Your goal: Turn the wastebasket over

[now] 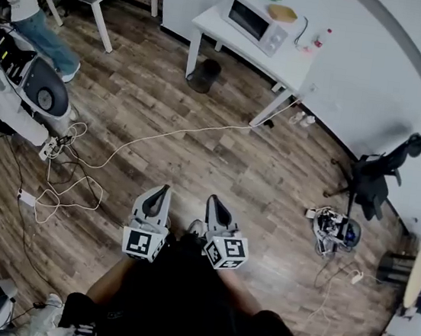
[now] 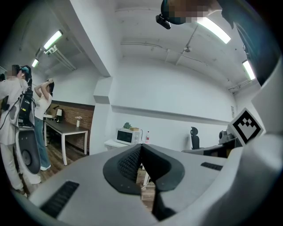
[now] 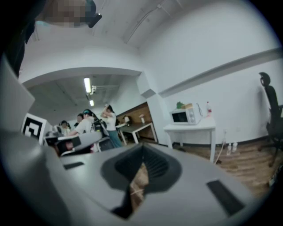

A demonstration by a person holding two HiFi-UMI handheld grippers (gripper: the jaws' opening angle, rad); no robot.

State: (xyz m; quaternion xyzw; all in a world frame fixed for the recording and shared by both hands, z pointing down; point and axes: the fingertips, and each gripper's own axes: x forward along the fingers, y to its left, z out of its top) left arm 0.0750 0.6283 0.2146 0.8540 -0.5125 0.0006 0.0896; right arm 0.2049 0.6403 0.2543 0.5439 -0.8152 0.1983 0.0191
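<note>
The wastebasket [image 1: 204, 75] is a small dark round bin standing on the wooden floor beside the front left leg of a white table [image 1: 215, 19], far ahead of me. My left gripper [image 1: 164, 189] and right gripper [image 1: 212, 200] are held side by side close to my body, well short of the bin. Both are shut with nothing between the jaws. In the left gripper view the left gripper [image 2: 140, 145] points level toward the table. In the right gripper view the right gripper [image 3: 142, 145] tilts slightly down. I cannot make out the bin in either gripper view.
A microwave [image 1: 253, 21] and a bottle [image 1: 320, 38] sit on the white table. A long white cable [image 1: 161, 135] crosses the floor. A white machine [image 1: 29, 82] and a person [image 1: 27, 9] are at the left; a black chair [image 1: 374, 177] and a cluttered basket [image 1: 335, 230] at the right.
</note>
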